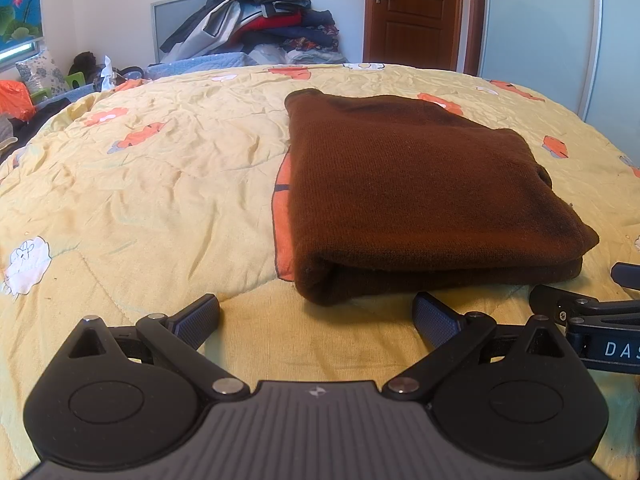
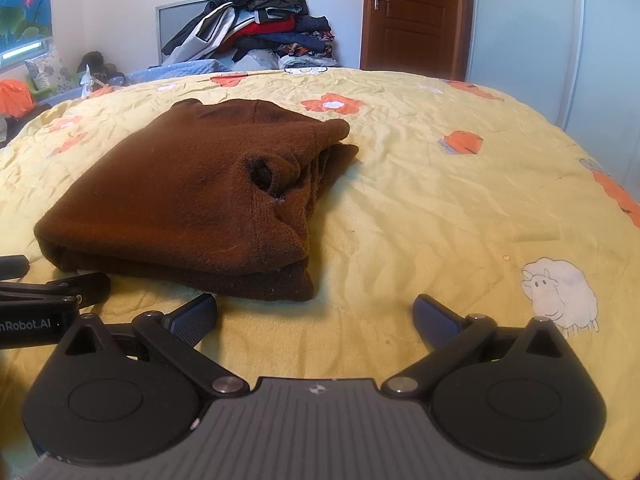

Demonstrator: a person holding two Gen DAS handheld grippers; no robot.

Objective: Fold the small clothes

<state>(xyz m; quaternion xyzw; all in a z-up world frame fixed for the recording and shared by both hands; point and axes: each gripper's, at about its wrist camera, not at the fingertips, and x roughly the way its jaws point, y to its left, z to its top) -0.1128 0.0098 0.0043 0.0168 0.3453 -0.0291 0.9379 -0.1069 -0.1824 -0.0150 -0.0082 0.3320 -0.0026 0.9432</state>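
Left claw: fingers spread wide apart, nothing between them; low over the quilt, just short of the near folded edge of the sweater.
Right claw: fingers likewise wide apart, empty; low over bare quilt beside the near right corner of the sweater. Also seen at the right edge of the left wrist view.
Claw spacing: side by side, close together; left claw visible at the left edge of the right wrist view.
Brown sweater: folded into a flat, roughly rectangular stack, lying on the bed; rounded fold toward the claws, layered edges and a dark opening on its right side. Not touched by either claw.
Quilt: yellow, wrinkled, orange flower print, white sheep print; covers the bed.
Blue blanket: at the far edge of the bed.
Clothes pile: dark, red and grey garments heaped against the far wall.
Door: brown wood, closed, right of the pile.
Wardrobe panel: pale, far right.
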